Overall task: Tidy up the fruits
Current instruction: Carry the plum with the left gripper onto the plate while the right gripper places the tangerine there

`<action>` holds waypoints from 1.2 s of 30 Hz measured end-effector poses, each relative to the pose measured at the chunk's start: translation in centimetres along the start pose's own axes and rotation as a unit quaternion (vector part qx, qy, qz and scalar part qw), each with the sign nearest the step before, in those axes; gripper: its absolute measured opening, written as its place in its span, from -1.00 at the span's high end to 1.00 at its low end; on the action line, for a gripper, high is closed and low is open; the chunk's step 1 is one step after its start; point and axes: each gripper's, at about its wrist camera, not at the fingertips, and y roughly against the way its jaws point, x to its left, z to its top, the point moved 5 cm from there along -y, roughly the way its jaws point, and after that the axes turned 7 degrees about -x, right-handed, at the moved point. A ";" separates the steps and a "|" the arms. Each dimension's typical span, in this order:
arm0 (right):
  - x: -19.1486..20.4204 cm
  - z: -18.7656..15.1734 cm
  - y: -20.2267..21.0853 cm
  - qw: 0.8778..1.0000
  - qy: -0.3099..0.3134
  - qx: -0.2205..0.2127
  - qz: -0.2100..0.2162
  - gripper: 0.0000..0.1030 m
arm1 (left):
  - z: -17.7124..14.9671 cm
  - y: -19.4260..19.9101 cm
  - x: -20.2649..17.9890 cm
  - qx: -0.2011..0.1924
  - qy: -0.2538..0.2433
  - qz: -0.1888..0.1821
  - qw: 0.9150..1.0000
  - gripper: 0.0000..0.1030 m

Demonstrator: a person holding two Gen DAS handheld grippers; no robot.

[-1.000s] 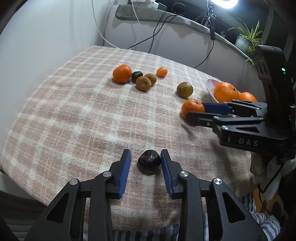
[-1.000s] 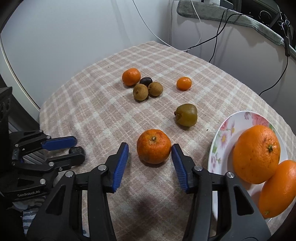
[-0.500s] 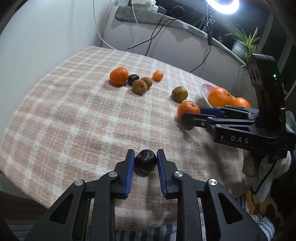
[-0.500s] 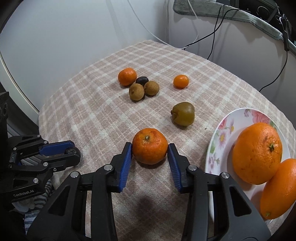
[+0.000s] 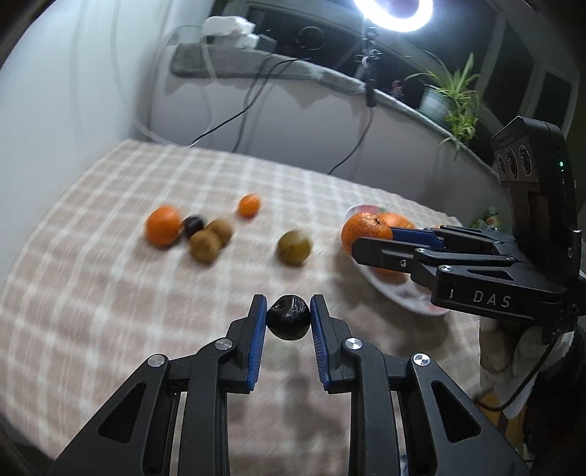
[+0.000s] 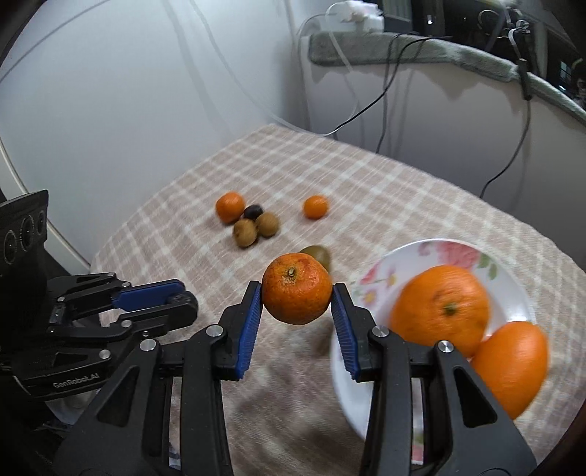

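Blue pads (image 5: 258,329) of my left gripper (image 5: 288,322) pinch a small dark fruit (image 5: 288,318) from both sides, and I see it clear of the checked tablecloth (image 5: 91,293), its shadow lying below on the cloth. My right gripper (image 6: 296,311) has just finished closing and now clamps a mandarin (image 6: 296,288) between its pads, stem end up and toward the camera; that fruit too hangs above the cloth, just left of the flowered plate (image 6: 432,252). In the left wrist view I see the right gripper from the side, holding the same mandarin (image 5: 365,231) in front of the plate.

Two large oranges lie on the plate: one orange (image 6: 439,305) near its middle and a second orange (image 6: 511,368) touching it at the near right rim. A greenish kiwi (image 6: 318,255) sits on the cloth right behind the held mandarin, partly hidden by it.

Further back I can make out a tight cluster: a tangerine (image 6: 230,207), a dark plum (image 6: 253,211) and two brown kiwis (image 6: 256,229), all touching or nearly so. A smaller tangerine (image 6: 315,207) sits alone to their right, apart from the cluster. The background is blurred in both views, so I cannot read finer detail on those fruits.

Cables (image 6: 384,91) hang down the white wall behind the table, and a ring light (image 5: 393,14) and a potted plant (image 5: 447,99) stand on the ledge.
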 end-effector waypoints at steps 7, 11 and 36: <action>-3.7 1.1 2.1 0.999 -0.029 -0.021 -0.020 0.22 | 1.7 -2.4 -2.6 -0.004 -0.028 -0.019 0.999 0.56; -5.7 1.6 2.8 0.998 -0.044 -0.029 -0.031 0.22 | 2.5 -3.7 -3.8 -0.003 -0.035 -0.030 0.999 0.56; -15.1 1.4 0.7 0.990 -0.122 0.002 -0.074 0.22 | 3.0 -7.8 -7.7 0.027 -0.065 -0.063 0.995 0.56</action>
